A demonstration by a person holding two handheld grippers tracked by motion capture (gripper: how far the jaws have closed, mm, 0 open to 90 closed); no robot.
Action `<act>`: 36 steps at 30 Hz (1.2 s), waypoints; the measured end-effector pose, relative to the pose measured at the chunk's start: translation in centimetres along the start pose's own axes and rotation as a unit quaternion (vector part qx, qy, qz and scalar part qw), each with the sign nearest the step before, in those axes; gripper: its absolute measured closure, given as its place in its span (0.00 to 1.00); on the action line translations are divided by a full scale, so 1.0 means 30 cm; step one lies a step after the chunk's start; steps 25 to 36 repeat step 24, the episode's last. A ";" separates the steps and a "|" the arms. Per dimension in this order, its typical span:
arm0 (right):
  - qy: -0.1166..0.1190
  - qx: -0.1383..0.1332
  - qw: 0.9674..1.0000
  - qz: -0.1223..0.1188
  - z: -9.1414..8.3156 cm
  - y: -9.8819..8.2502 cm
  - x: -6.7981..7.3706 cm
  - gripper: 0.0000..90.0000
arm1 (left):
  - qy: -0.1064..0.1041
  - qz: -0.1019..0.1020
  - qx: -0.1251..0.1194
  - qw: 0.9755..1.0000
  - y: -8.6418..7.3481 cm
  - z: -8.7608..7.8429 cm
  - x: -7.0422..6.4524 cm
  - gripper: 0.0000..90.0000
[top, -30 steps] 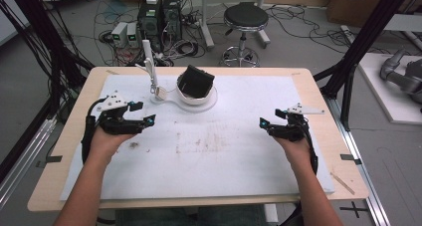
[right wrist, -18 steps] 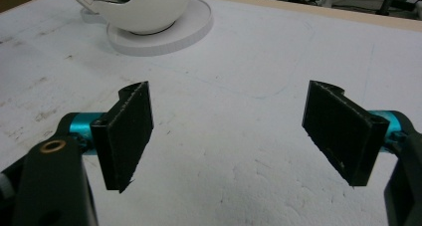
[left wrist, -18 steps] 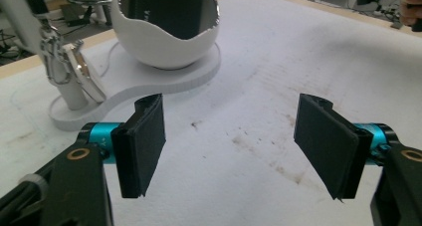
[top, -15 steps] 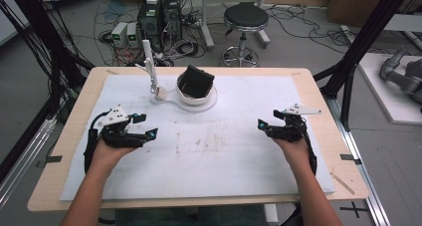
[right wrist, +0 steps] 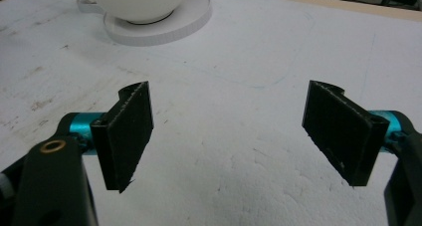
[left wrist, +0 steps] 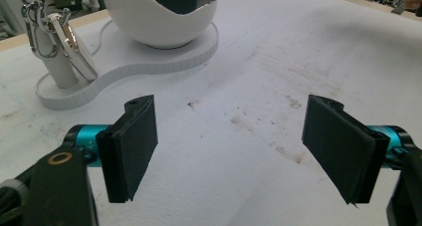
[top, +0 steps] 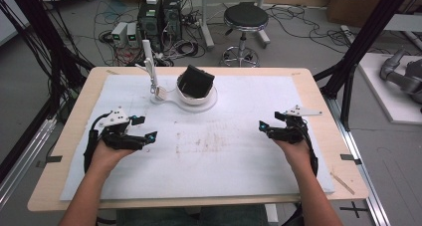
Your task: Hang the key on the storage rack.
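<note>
Two forearms come in from the near edge of the bench [top: 69, 131], each hand holding a hand-held gripper over the white foam mat [top: 239, 156] that covers most of the wooden top. The left hand-held gripper [top: 146, 128] sits at the near left of the mat, its jaws spread wide and pointing toward the right and slightly far; in the left gripper view [left wrist: 230, 151] nothing lies between the two black pads, and bare, lightly stained mat shows in the gap. The right hand-held gripper [top: 268, 122] sits at the near right, well apart from the left one, its jaws pointing left toward the middle of the mat. In the right gripper view [right wrist: 229, 141] its pads are likewise spread with nothing between them, over bare mat.

Between the two tools, around the centre of the mat, there is a patch of brownish smudges [top: 206, 144].

Farther off, toward the far middle of the mat, stands a white base plate [top: 171, 99] carrying a white bowl-shaped cup [top: 204, 94] with a jagged, eggshell-like rim; a black object [top: 196, 81] rests tilted inside it. On the left end of the same plate rises a thin white post [top: 149, 69] with metal clips [left wrist: 47, 32] hanging on it.

Beyond the bench, on the floor, are a black round stool [top: 245, 18], computer boxes [top: 159, 14] and loose cables.
</note>
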State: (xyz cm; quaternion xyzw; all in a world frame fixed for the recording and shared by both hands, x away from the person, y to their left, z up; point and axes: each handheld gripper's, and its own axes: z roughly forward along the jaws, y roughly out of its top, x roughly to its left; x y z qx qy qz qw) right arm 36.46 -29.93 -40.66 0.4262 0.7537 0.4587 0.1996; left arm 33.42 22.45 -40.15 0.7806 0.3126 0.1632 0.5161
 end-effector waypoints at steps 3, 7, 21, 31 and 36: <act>-0.001 -0.001 1.000 0.001 -0.002 -0.001 -0.002 0.23 | -0.001 0.001 0.002 1.000 -0.002 0.001 -0.001 0.24; -0.002 0.000 1.000 -0.002 0.003 0.000 0.001 0.23 | 0.000 -0.001 0.003 1.000 -0.004 -0.001 0.000 0.24; -0.002 0.001 1.000 0.001 0.000 -0.002 -0.003 0.23 | -0.006 -0.003 0.005 1.000 -0.005 0.003 -0.001 0.24; -0.003 0.000 1.000 0.000 0.000 -0.002 -0.003 0.23 | -0.007 -0.004 0.005 1.000 -0.005 0.002 0.000 0.24; -0.003 0.000 1.000 0.000 0.000 -0.002 -0.003 0.23 | -0.007 -0.004 0.005 1.000 -0.005 0.002 0.000 0.24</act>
